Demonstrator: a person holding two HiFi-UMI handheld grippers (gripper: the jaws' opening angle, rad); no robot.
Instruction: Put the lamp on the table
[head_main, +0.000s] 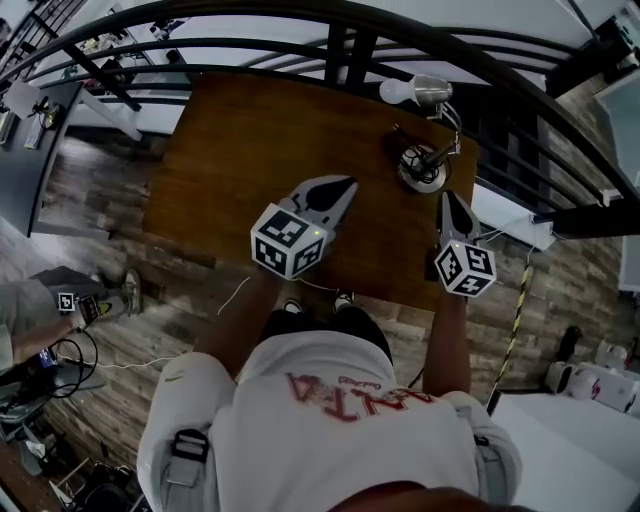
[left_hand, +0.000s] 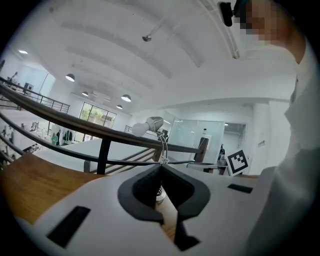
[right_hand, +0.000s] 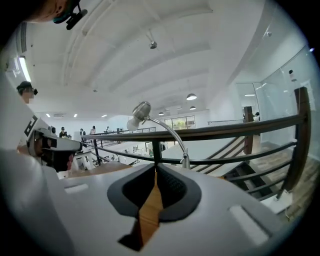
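Note:
The lamp stands upright on the far right part of the brown wooden table (head_main: 240, 150), its round base (head_main: 422, 167) flat on the top and its curved neck lifting the bulb head (head_main: 418, 92) toward the railing. My right gripper (head_main: 447, 196) hovers just in front of the base, apart from it, jaws shut with nothing between them (right_hand: 156, 166). The left gripper (head_main: 348, 184) is over the table's middle, to the left of the lamp, also shut and empty (left_hand: 161, 165). The lamp head (left_hand: 149, 124) shows above its jaws, and the same head (right_hand: 140, 113) rises over the right jaws.
A black metal railing (head_main: 400, 28) curves close behind the table's far edge, with stairs beyond. The floor (head_main: 170, 320) is wooden planks, with a thin white cable on it. A person's arm with a marker device (head_main: 70, 300) is at the left edge. White boxes (head_main: 600, 385) sit at the lower right.

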